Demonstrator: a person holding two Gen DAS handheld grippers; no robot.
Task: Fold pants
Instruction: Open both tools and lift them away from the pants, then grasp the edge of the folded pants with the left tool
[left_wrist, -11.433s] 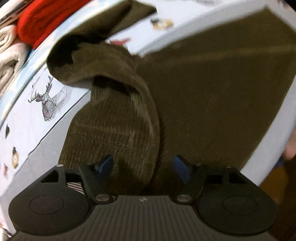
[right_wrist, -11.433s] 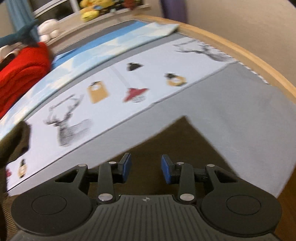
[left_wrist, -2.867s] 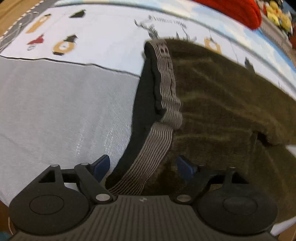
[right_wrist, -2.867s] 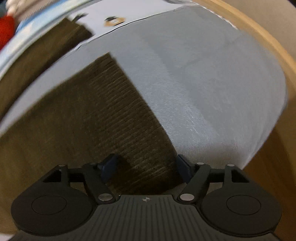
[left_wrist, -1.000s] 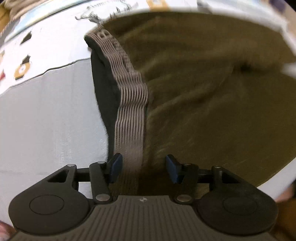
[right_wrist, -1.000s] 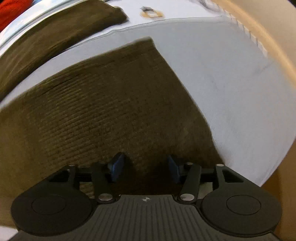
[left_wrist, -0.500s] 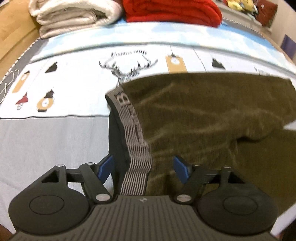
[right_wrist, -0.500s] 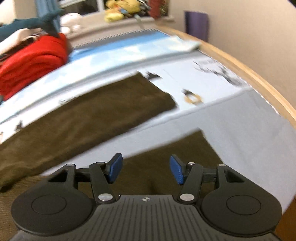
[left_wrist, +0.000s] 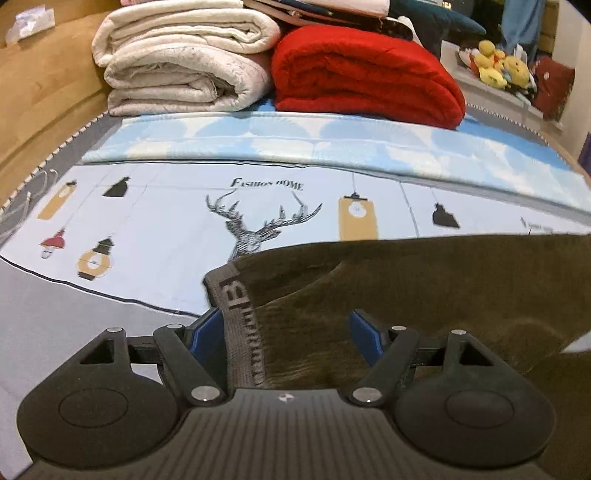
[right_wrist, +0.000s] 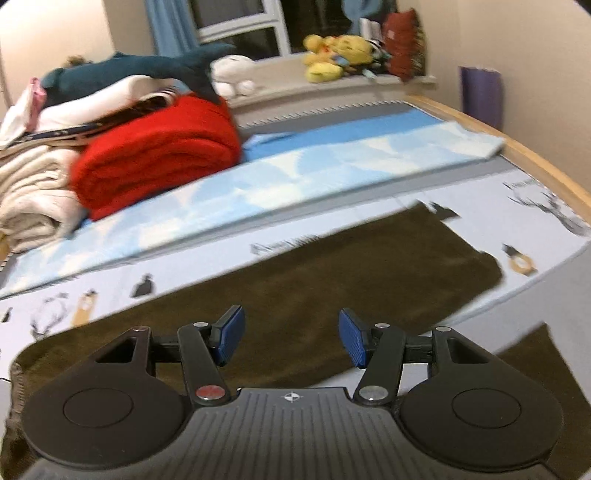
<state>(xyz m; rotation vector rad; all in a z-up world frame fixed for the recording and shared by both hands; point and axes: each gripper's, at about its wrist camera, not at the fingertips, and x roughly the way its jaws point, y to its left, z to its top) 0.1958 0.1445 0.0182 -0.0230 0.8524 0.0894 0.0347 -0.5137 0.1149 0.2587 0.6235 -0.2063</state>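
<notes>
Pants (left_wrist: 424, 280) flat on bedsheet (left_wrist: 155, 221) (unheld)

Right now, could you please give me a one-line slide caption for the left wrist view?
Open left gripper straddling the striped waistband of olive pants spread on a deer-print bedsheet.

pants (left_wrist: 424, 288): dark olive-brown, fuzzy nap
waistband (left_wrist: 240, 314): grey with thin dark stripes and dark lettering
bed sheet (left_wrist: 155, 229): pale blue-white, printed with a grey stag head, yellow, red and black hanging lamps and black lettering; plain grey band along the near edge
folded cover (left_wrist: 332, 144): light blue with white fan shapes
red blanket (left_wrist: 362, 74): bright red
cream blanket (left_wrist: 177, 62): off-white
plush toys (right_wrist: 332, 51): yellow
shark plush (right_wrist: 147, 70): dark teal
left tongs (left_wrist: 288, 332): black body, blue pads
right tongs (right_wrist: 291, 336): black body, blue pads
</notes>
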